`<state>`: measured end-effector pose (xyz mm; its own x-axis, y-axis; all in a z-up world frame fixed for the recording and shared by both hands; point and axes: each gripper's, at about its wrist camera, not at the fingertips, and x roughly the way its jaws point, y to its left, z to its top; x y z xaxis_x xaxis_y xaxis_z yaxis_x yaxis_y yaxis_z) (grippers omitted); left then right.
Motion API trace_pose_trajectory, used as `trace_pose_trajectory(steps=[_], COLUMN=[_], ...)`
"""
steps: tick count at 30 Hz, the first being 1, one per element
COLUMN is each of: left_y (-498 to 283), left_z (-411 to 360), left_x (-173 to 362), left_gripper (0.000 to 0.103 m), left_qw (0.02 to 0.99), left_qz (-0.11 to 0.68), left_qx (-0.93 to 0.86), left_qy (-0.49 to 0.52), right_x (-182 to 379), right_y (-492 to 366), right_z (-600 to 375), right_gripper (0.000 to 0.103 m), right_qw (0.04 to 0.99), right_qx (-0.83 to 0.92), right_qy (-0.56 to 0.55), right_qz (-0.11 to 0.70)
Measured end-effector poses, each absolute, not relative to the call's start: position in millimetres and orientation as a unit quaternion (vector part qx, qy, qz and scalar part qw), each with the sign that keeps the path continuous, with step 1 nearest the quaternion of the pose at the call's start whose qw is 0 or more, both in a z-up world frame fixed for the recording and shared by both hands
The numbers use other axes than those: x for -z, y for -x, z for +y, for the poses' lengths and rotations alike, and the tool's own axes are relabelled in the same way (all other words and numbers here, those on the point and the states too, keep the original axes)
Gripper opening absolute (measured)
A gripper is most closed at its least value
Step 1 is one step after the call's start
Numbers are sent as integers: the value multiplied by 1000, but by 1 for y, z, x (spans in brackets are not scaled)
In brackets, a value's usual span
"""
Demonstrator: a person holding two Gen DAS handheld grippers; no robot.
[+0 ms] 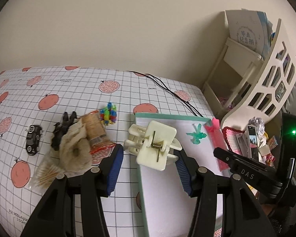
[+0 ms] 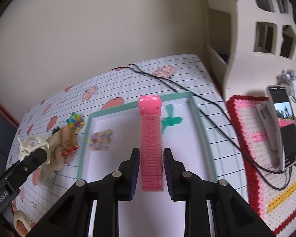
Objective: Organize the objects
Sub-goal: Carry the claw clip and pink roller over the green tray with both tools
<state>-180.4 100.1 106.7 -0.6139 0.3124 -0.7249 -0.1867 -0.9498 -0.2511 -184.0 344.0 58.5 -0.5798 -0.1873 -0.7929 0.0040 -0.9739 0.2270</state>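
Observation:
My left gripper [image 1: 149, 153] is shut on a cream plastic spring clip [image 1: 155, 144], held over the left rim of a white tray with a teal rim [image 1: 171, 116]. In the right wrist view the clip [image 2: 32, 148] sticks out of that gripper at the far left. My right gripper [image 2: 151, 152] is shut on a long pink hair-roller clip [image 2: 151, 136], held above the tray [image 2: 199, 118]. A green dragonfly-shaped piece [image 2: 170, 120] and a small multicoloured piece [image 2: 100, 140] lie in the tray.
Left of the tray lie a black toy car [image 1: 32, 139], a dark figure [image 1: 62, 130], a beige cloth [image 1: 75, 150], coloured pins [image 1: 108, 114] and a bag of sticks [image 1: 47, 173]. A black cable [image 2: 187, 90] crosses the table. A white shelf [image 1: 266, 83], phone [image 2: 284, 126] and crocheted mat [image 2: 252, 138] stand right.

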Motion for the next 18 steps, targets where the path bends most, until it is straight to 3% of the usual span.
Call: trace_pose_trajectory(steps=[18], left_y=[207], left_z=[144], left_x=[-62], left_gripper=[55], left_qw=[149], left_qz=[-38], left_qx=[-877], left_qy=[454], right_x=[-33], right_y=[192], right_z=[375], right_gripper=[26], right_qw=[6], right_qx=[874], right_qy=[-473], right_qz=[-106])
